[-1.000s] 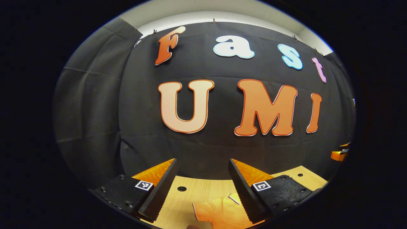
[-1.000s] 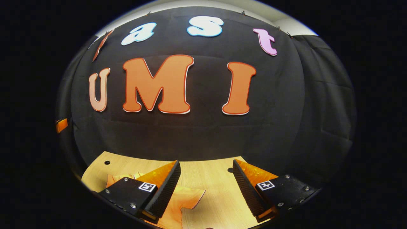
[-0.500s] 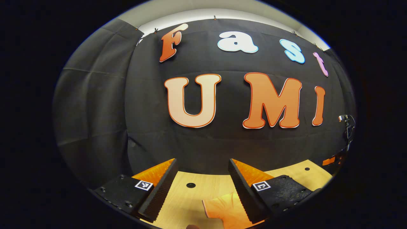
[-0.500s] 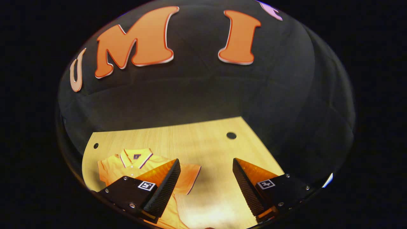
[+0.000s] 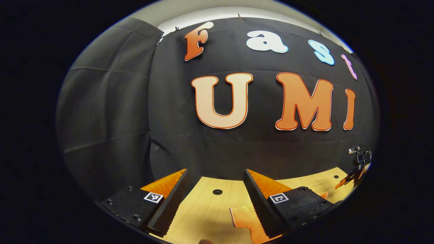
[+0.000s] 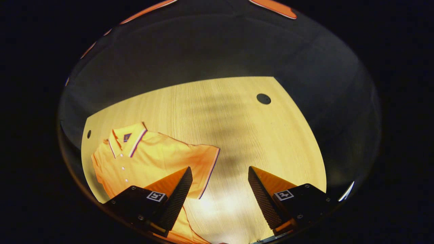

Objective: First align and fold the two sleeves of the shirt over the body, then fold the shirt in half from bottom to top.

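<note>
An orange polo shirt [image 6: 149, 159] with a striped collar lies flat on the wooden table [image 6: 237, 135], at the left of the right gripper view. Its nearer sleeve [image 6: 203, 162] spreads out toward the middle. My right gripper [image 6: 218, 193] hangs open above the table, its left finger over the shirt body, nothing between its fingers. In the left gripper view my left gripper [image 5: 215, 200] is open and held level above the table [image 5: 203, 210]. A sleeve of the shirt [image 5: 244, 218] lies partly under its right finger. The other gripper [image 5: 356, 169] shows small at the far right.
Black cloth walls [image 5: 112, 128] close the booth behind and beside the table. Round holes [image 6: 263, 98] mark the tabletop near its far corners. The table's right edge [image 6: 305, 128] runs close to the cloth.
My right gripper has tipped steeply downward, so the table and the whole upper shirt have come into its view. My left gripper has turned slightly left; the sleeve has slid right in its view.
</note>
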The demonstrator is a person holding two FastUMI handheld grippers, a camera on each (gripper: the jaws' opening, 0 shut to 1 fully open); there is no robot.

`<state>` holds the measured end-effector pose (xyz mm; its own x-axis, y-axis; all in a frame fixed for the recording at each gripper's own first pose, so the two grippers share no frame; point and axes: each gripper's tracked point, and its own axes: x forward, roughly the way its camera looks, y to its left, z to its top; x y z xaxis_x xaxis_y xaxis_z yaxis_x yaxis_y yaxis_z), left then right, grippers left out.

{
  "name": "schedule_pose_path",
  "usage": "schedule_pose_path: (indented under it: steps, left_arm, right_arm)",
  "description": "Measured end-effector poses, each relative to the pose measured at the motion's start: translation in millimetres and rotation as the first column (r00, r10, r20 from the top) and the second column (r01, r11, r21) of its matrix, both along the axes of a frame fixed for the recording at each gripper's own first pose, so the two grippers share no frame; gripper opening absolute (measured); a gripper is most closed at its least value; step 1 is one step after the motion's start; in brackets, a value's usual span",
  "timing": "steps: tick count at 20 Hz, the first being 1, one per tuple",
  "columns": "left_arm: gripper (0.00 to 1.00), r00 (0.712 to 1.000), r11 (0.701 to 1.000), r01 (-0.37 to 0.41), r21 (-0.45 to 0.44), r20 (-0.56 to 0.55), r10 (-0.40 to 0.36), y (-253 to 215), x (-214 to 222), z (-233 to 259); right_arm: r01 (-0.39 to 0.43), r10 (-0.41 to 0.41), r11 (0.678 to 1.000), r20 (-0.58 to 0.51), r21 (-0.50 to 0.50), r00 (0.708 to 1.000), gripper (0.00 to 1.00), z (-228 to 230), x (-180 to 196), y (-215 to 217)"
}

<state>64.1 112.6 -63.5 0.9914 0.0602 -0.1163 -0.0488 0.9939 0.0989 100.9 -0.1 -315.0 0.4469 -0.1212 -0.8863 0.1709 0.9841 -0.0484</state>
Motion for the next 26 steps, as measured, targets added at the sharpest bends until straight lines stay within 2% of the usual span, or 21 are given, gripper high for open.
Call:
schedule_pose_path:
  steps: [3,7,8,9,10,15,17,22,23,24,25,26]
  left_arm:
    - [0.98,1.0,1.0,-0.016,-0.01,-0.021,0.016,7,0,-10]
    - [0.98,0.998,0.999,-0.033,-0.032,-0.055,0.031,14,1,-21]
    - [0.98,0.998,0.999,-0.036,-0.035,-0.06,0.034,16,1,-20]
    - [0.98,0.997,0.999,-0.039,-0.036,-0.062,0.037,18,2,-21]
    - [0.98,0.997,0.998,-0.045,-0.035,-0.062,0.042,20,2,-21]
    - [0.98,0.994,0.997,-0.064,-0.04,-0.089,0.06,25,6,-32]
    - [0.98,0.993,0.997,-0.065,-0.051,-0.101,0.06,23,7,-36]
    - [0.98,0.99,0.994,-0.075,-0.079,-0.124,0.065,25,6,-45]
    - [0.98,0.99,0.994,-0.078,-0.076,-0.127,0.068,27,4,-46]
    - [0.96,0.99,0.994,-0.078,-0.072,-0.123,0.068,28,4,-43]
    - [0.98,0.99,0.994,-0.08,-0.07,-0.118,0.071,28,3,-41]
    - [0.98,0.991,0.994,-0.084,-0.069,-0.114,0.076,30,3,-39]
  right_arm:
    - [0.025,-0.023,0.999,-0.07,0.023,0.997,1.0,-25,0,8]
    - [0.098,-0.087,0.993,-0.149,0.07,0.985,0.99,-50,0,14]
    - [0.115,-0.101,0.99,-0.161,0.079,0.982,0.98,-56,2,14]
    - [0.13,-0.113,0.988,-0.176,0.085,0.978,0.92,-62,1,15]
    - [0.142,-0.121,0.985,-0.197,0.094,0.973,0.96,-67,-1,17]
    - [0.164,-0.129,0.98,-0.269,0.111,0.954,0.75,-90,-10,23]
    - [0.17,-0.137,0.979,-0.262,0.109,0.955,0.72,-90,-7,23]
    - [0.246,-0.2,0.961,-0.302,0.123,0.932,0.7,-90,-10,25]
    - [0.261,-0.212,0.957,-0.301,0.129,0.93,0.55,-90,-10,28]
    - [0.268,-0.219,0.953,-0.29,0.14,0.932,0.52,-92,-7,30]
    - [0.269,-0.219,0.951,-0.279,0.156,0.935,0.39,-91,-6,32]
    - [0.264,-0.214,0.949,-0.263,0.172,0.941,0.3,-90,-6,33]
